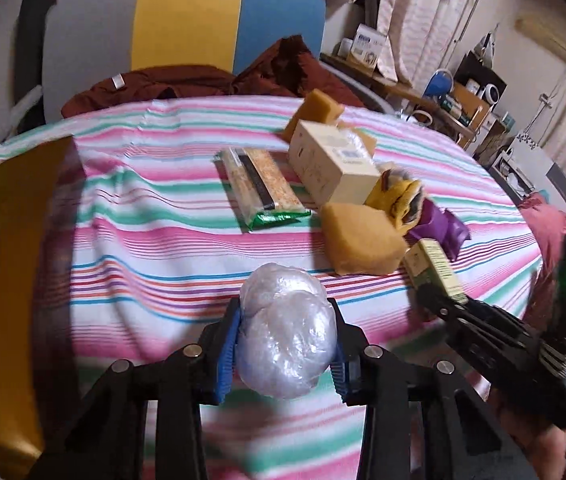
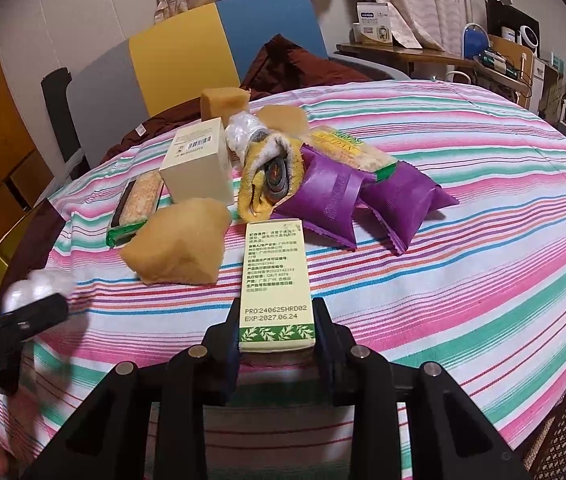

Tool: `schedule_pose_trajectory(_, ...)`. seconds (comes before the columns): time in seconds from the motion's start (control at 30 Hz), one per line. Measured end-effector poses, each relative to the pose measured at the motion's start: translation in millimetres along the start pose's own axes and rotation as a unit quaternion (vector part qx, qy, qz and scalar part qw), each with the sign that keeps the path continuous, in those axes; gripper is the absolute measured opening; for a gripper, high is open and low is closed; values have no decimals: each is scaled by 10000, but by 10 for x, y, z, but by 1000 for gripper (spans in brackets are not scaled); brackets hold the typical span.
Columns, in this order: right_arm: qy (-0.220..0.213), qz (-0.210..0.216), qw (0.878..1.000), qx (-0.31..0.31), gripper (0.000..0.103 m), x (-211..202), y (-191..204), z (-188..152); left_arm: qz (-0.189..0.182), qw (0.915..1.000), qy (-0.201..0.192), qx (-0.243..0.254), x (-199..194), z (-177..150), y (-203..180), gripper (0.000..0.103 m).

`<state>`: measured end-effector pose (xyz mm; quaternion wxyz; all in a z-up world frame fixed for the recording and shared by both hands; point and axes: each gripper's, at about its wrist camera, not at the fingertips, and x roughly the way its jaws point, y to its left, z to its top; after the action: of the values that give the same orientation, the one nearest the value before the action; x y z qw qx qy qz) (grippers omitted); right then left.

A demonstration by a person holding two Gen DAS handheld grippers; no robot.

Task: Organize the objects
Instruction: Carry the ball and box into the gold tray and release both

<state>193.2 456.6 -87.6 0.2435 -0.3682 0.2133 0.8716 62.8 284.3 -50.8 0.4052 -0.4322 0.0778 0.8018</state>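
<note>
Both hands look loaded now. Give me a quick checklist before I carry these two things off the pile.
1. Left gripper shut on the plastic-wrapped ball: ok, blue fingers press both sides.
2. Right gripper shut on the small green-leaf box: ok, held at its near end.
3. Box seated deep enough: not ok, most of its length sticks out past the fingers.
4. Ball lifted off the striped cloth: cannot tell, the picture is blurred.
5. The two grippers apart from each other: ok, a gap shows in both views.
6. Place to put them down: cannot tell, no bin or tray is clearly in view.
</note>
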Motion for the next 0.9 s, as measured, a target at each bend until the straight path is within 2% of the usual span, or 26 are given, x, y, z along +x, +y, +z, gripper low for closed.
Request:
schedule_pose_trajectory(0.13,31,-11,10000,-18,31,-21,44,-14,47,9995,-299,-61,-296,-30,133,39)
schedule_pose_trajectory(0.23,29,141,9998,152,30,-51,54,-31,116,9983,-486,-290,-501,-35,347,39)
schedule_pose_trajectory(0.43,-206,158,9997,-14,30,-186,219,-26,574,9920,-785,-800,-830,-144,925,39)
schedule_pose_trajectory(0.6,-567,226,9975,-364,30,-381,459,45,1047,9823,-785,-1341,-971,-329,1471,39)
schedule_pose_trajectory(0.9,-759,1065,9856,-1072,30,-614,1197,131,1888,9624,-611,-1857,-1148,-596,2251,40)
